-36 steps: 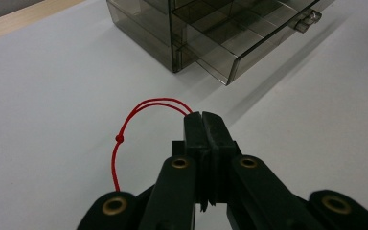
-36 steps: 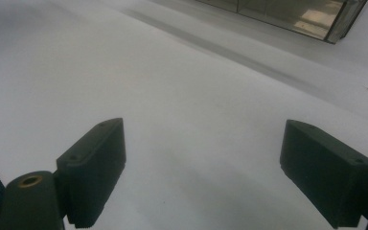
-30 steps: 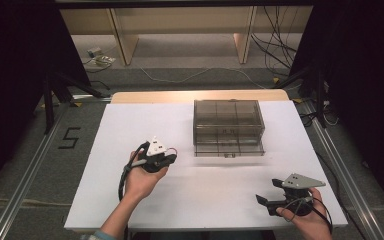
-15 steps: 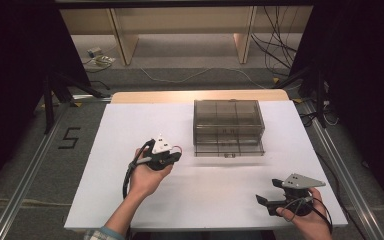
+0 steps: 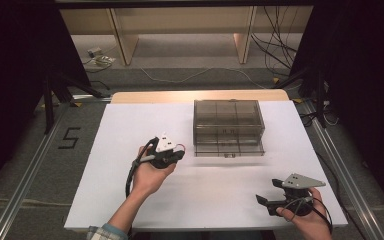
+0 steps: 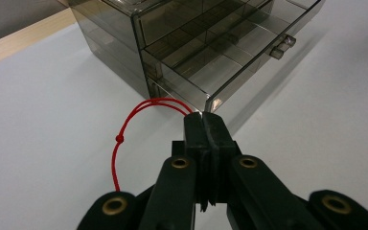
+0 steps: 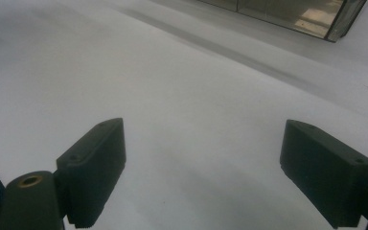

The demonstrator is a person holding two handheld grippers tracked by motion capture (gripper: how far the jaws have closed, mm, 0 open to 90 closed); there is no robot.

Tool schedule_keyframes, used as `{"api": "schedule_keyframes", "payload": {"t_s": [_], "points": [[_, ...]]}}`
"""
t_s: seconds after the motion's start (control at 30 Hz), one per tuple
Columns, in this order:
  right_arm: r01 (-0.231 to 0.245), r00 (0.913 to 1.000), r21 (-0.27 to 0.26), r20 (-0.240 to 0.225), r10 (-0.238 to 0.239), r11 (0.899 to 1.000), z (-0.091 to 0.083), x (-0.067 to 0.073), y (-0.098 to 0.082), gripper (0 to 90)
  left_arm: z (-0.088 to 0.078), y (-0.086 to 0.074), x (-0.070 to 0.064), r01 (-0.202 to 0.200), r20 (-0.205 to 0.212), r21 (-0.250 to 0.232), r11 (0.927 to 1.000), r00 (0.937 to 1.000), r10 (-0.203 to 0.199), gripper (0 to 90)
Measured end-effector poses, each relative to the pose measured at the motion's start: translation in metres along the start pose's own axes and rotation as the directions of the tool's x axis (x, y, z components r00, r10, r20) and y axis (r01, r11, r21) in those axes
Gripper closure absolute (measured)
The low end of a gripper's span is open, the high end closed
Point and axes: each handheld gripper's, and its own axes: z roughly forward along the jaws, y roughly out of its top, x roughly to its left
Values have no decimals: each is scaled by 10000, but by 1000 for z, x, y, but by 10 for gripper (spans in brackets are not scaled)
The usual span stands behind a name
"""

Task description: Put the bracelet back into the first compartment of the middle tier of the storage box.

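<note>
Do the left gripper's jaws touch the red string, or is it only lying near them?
Touching. In the left gripper view, the left gripper has its jaws pressed together on the red string, which loops out from between their tips toward the drawer box.

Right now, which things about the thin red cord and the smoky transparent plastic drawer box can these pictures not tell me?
- Thin red cord: its lower end is hidden behind the left gripper in the left gripper view; in the high view it is too small.
- Smoky transparent plastic drawer box: the contents are too small and dim in the high view; in the right gripper view the top edge cuts it off.
- Whether the lowest drawer is open: unclear.
</note>
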Motion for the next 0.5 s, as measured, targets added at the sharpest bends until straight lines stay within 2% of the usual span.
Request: {"api": "schedule_keyframes", "payload": {"t_s": [0.5], "points": [[36,10000,-18,-13,-36,10000,0,0,0,168,3,7,-3,-44,58,-71,10000,10000,45,898]]}}
